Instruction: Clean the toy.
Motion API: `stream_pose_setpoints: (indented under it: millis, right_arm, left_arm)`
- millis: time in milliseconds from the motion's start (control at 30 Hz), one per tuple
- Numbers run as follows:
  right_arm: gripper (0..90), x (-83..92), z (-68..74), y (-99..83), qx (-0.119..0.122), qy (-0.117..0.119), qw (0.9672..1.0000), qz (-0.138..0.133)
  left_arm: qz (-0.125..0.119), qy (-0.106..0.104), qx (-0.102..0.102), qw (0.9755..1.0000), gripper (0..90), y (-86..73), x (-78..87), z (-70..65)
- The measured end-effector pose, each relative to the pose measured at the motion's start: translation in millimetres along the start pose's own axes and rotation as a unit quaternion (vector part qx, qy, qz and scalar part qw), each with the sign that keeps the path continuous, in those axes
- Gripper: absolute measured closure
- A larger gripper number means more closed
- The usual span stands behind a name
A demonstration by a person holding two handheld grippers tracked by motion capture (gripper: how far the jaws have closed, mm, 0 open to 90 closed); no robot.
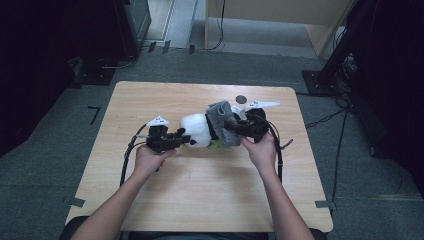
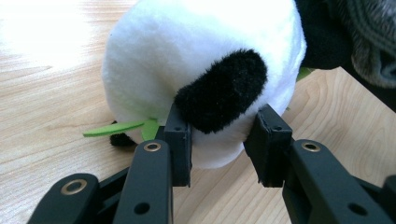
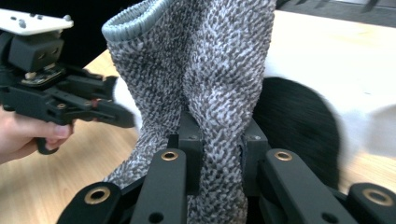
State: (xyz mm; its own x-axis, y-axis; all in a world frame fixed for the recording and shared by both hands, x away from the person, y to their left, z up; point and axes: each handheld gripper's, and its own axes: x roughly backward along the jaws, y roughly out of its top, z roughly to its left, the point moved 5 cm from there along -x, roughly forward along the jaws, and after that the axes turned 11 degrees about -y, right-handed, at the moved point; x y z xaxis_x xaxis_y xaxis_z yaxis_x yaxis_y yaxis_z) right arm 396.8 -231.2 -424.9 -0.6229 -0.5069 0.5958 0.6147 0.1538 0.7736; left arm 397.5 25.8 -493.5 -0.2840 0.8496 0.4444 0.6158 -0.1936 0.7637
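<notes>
Fingers [image 2: 180, 140] pinch panda [image 2: 201, 70]; sock [image 3: 201, 93] covers it.

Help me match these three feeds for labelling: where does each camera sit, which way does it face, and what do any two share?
High view: above the person's side, looking forward and down on the table; both forearms, left gripper, right gripper.
Left gripper view: rides the left gripper, looking along its jaws clamped on the plush panda.
Right gripper view: rides the right gripper, jaws pinching the grey sock; the left hand shows farther off.
Shared: panda and sock appear in all three.
</notes>
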Motion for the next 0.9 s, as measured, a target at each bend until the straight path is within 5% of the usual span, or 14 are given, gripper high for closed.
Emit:
stream_pose_setpoints:
  millis: [500,733,900]
  right_arm:
    - [77.2,14.3,-45.3,-5.7,-0.049,-0.020,0.9986,-0.005]
    - [77.6,25.3,-62.2,-7.1,-0.064,-0.055,0.9964,-0.009]
    - [78.0,35.5,-48.0,4.1,-0.051,-0.048,0.9971,-0.030]
  left_arm:
    - [-0.001,-0.003,0.001,1.0000,65.4,1.2,-0.6,-0.1]
    - [-0.002,-0.001,0.007,1.0000,65.9,1.2,0.8,1.7]
    - [-0.008,0.000,0.011,0.9999,66.1,1.5,1.1,2.4]
